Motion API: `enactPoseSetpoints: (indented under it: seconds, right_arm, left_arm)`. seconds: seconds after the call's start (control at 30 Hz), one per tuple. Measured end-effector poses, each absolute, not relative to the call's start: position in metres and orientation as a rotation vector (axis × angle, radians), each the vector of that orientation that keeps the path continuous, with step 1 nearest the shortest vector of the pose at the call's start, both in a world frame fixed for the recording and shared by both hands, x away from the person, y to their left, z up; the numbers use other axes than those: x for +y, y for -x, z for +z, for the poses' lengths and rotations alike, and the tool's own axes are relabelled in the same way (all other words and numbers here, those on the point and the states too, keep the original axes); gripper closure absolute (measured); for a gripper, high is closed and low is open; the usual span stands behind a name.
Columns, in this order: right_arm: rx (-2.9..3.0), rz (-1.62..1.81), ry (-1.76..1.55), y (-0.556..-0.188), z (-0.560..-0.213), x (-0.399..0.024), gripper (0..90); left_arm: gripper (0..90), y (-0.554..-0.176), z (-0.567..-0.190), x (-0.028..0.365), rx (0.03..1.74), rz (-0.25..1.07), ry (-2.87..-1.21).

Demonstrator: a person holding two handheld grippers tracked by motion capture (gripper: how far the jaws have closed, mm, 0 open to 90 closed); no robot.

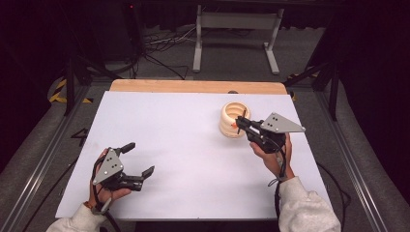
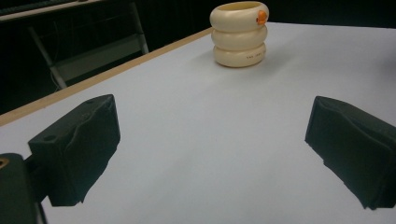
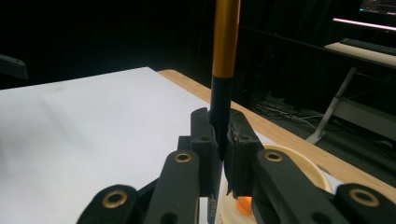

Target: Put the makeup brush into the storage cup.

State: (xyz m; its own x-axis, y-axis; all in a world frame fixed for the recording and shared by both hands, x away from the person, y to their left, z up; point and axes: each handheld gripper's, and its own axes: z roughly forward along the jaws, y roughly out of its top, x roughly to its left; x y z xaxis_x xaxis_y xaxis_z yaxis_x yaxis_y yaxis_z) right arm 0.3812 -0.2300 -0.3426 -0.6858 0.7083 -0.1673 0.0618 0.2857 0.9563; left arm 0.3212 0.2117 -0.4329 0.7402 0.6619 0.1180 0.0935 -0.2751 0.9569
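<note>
A: What's nearest me?

B: My left claw [image 1: 139,158], spread wide, low over the white bench [image 1: 183,159].

A: And farther off?

B: My right claw [image 1: 240,123] pinches an upright black-and-gold pen [image 3: 223,70] above the cream ring holder [image 1: 233,119].

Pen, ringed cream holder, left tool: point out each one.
pen [image 3: 225,42], right gripper view, orange barrel.
ringed cream holder [image 2: 239,39], left gripper view, middle ring.
left tool [image 1: 138,158], high view, midway between open fingertips.
</note>
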Motion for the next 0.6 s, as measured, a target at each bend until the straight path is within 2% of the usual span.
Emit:
enactPoseSetpoints:
  seconds: [0.6]
  right_arm:
    - [1.933, 1.410, -0.713, -0.412, -0.322, -0.228, 83.8]
  left_arm:
    - [4.9, -0.323, -0.438, 0.215, 0.631, 0.616, -1.734]
